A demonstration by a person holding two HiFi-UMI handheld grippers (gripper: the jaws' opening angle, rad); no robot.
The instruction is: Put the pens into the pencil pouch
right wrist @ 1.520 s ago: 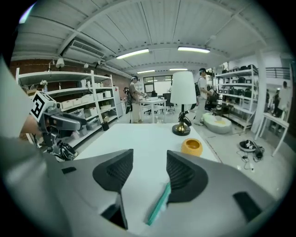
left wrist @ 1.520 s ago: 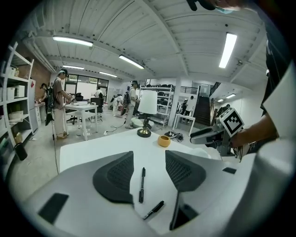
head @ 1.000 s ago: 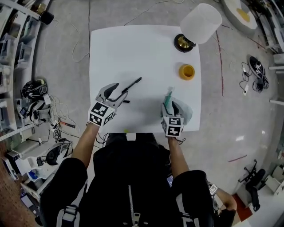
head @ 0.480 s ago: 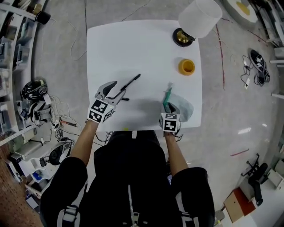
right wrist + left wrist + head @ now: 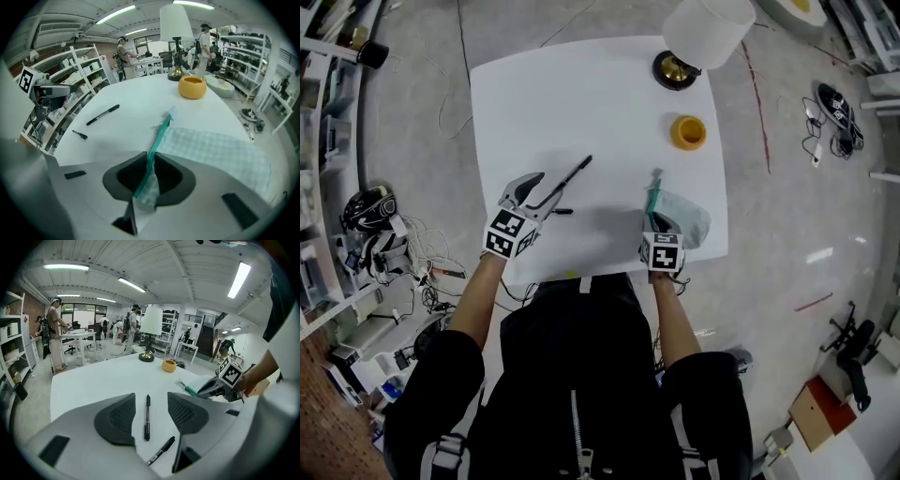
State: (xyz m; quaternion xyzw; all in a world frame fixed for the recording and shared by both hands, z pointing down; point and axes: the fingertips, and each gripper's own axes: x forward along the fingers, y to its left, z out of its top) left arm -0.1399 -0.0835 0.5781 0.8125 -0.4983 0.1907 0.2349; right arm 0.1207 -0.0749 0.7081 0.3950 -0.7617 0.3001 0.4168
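Note:
A long black pen (image 5: 570, 176) lies on the white table (image 5: 581, 103), with a shorter black pen (image 5: 563, 211) beside it. My left gripper (image 5: 528, 192) stands open just above the table. In the left gripper view the long pen (image 5: 147, 417) lies between the pads without touching them, and the shorter pen (image 5: 161, 451) lies near the right pad. The checked pale-green pencil pouch (image 5: 684, 216) lies at the table's right front. My right gripper (image 5: 149, 161) points steeply down, and its jaws are closing on the pouch's green zipper edge (image 5: 159, 133), which runs between them.
A yellow bowl (image 5: 688, 132) and a white-shaded lamp (image 5: 705, 28) stand at the table's far right. The table's front edge runs right behind both grippers. Cables and shelves crowd the floor to the left (image 5: 366, 234).
The right gripper has sunk onto the pouch's near end and its jaws have narrowed around the zipper edge. The left gripper has dropped slightly over the long pen.

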